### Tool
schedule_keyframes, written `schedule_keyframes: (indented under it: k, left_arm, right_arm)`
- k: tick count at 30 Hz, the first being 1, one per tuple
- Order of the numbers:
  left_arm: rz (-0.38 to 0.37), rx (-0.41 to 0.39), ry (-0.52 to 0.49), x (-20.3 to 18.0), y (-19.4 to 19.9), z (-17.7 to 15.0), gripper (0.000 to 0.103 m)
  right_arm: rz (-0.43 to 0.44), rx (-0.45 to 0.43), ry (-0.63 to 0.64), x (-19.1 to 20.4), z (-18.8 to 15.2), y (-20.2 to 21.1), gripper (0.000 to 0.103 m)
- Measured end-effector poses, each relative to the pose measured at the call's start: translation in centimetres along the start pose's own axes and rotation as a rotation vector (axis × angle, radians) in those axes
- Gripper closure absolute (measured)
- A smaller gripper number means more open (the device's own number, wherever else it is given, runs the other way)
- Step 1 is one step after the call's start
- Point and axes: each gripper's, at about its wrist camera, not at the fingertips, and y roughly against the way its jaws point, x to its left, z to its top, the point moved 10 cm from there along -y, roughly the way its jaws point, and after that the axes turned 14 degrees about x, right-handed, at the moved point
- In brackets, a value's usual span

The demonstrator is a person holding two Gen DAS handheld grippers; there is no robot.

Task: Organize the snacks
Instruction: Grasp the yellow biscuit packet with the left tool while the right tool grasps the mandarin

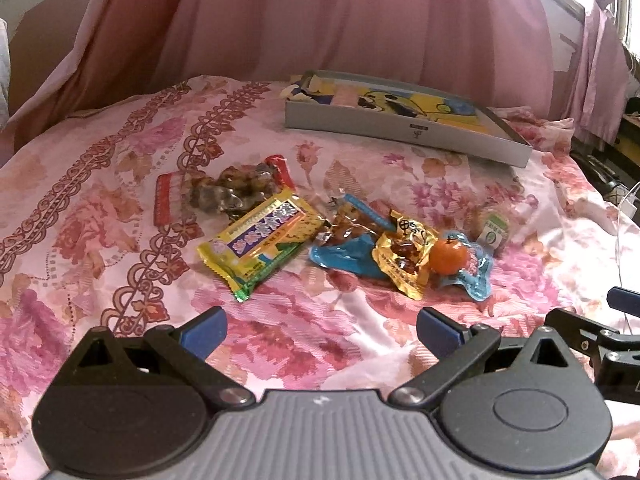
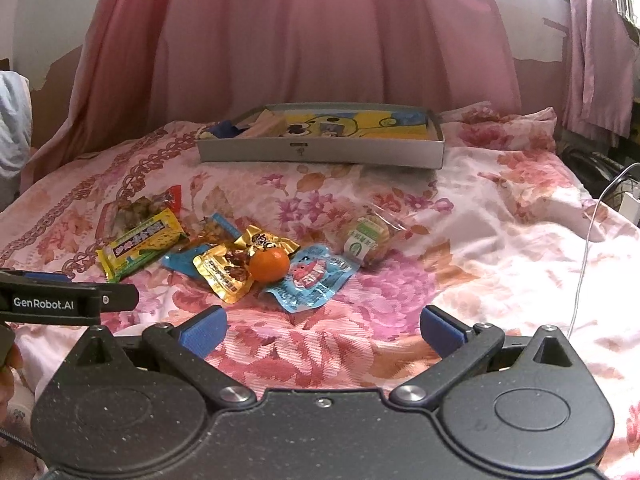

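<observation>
Several snacks lie in a row on the floral bedspread (image 1: 100, 200): a red-edged clear bag of nuts (image 1: 224, 194), a yellow wrapped bar (image 1: 260, 242), a blue pack (image 1: 348, 240), a gold pack (image 1: 404, 256), a small orange (image 1: 448, 257) resting on a light blue pouch (image 1: 476, 276), and a green-labelled pastry (image 1: 494, 232). The same orange (image 2: 269, 265), light blue pouch (image 2: 312, 278) and pastry (image 2: 366, 240) show in the right wrist view. My left gripper (image 1: 322, 330) is open, short of the snacks. My right gripper (image 2: 323, 328) is open too, empty, just before the pouch.
A shallow grey box (image 1: 400, 130) with yellow cartoon packaging inside sits at the bed's far side, also seen as the box (image 2: 320, 150) in the right wrist view. Pink curtains (image 2: 300, 40) hang behind. A white cable (image 2: 584, 256) runs along the right edge.
</observation>
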Motion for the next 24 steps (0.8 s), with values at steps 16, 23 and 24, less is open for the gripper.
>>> schedule_keyframes:
  k: [16,23,24]
  left_arm:
    - [0.034,0.001,-0.042,1.9,-0.4,1.2,0.001]
    - [0.078,0.010,-0.042,3.5,-1.1,2.0,0.001]
    - [0.085,0.011,-0.043,3.7,-1.1,2.1,0.001]
  right_arm:
    - [0.044,0.032,0.029,1.9,0.3,-2.2,0.001]
    - [0.076,0.020,0.057,2.7,1.7,-3.9,0.001]
    - [0.078,0.020,0.058,2.8,1.8,-4.2,0.001]
